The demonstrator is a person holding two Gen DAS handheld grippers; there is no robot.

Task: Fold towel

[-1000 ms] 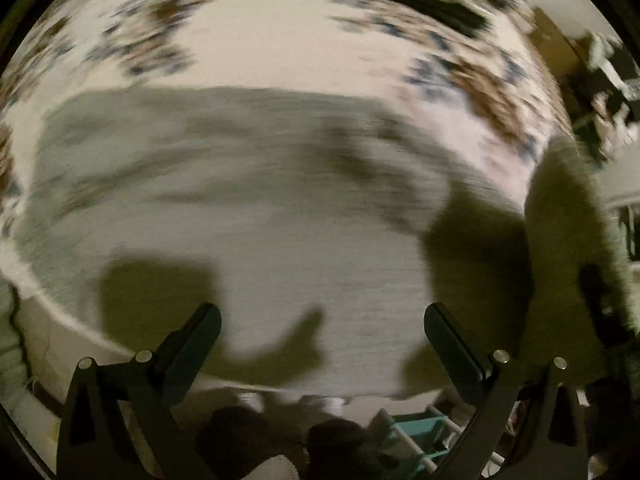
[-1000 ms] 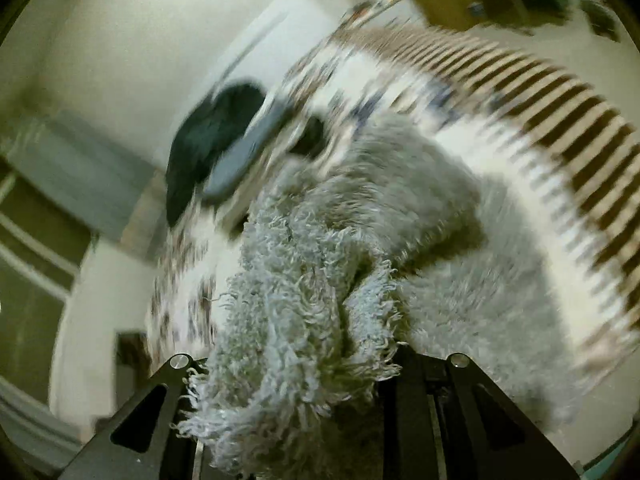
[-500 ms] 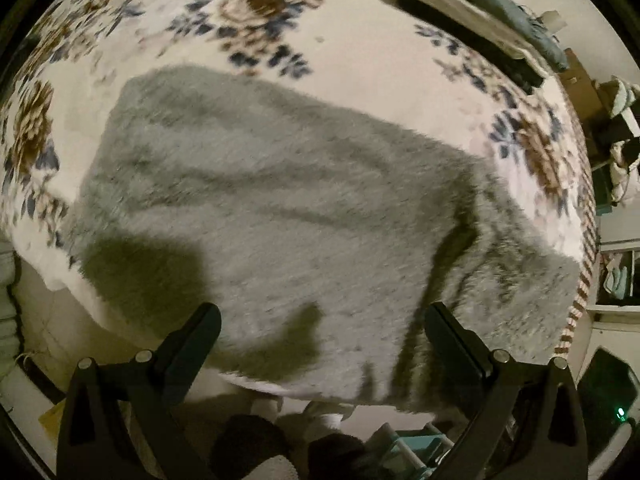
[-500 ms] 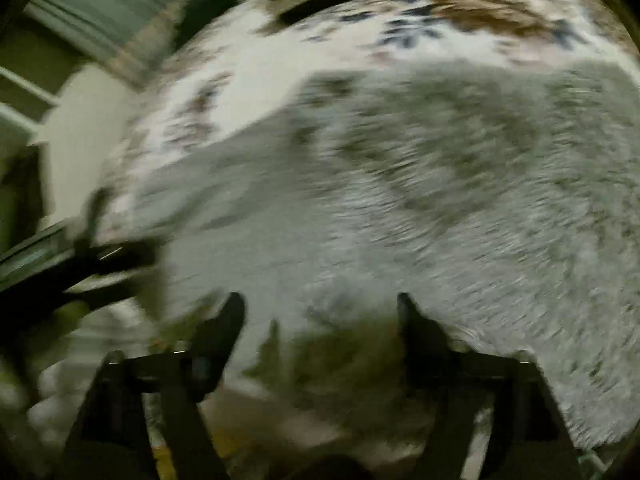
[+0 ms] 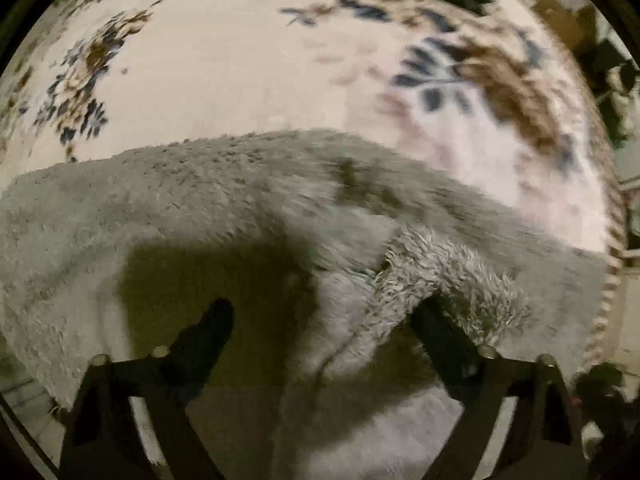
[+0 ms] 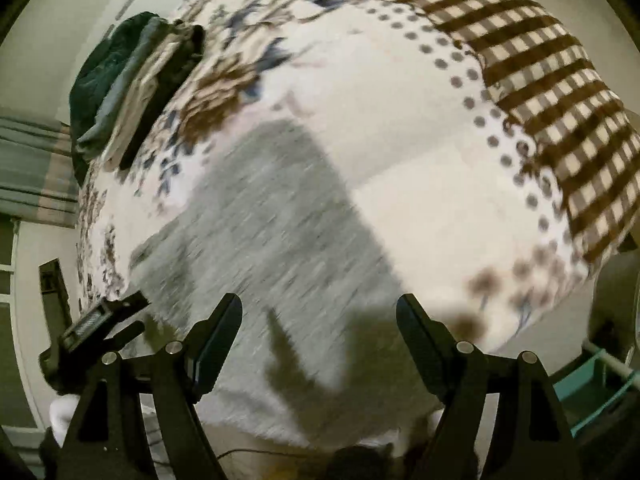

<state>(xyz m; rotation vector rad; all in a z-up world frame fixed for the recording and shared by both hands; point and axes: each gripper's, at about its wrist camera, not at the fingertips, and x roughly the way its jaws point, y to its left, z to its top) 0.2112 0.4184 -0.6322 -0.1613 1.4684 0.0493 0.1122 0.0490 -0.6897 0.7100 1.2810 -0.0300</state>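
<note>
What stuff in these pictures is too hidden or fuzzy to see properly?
1. Left wrist view: the near edge of the grey towel runs under the left gripper and its dark shadow, so it is hidden.
2. Right wrist view: the towel is smeared by motion blur, so folds and texture are lost.
3. Right wrist view: what lies in the pile of clothes at the far end of the bed is too small and dark to tell.

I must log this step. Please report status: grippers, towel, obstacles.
Left gripper open, low over a raised fold. Right gripper open, empty. Grey towel on the floral bedspread, not folded flat. Nothing blocking.
</note>
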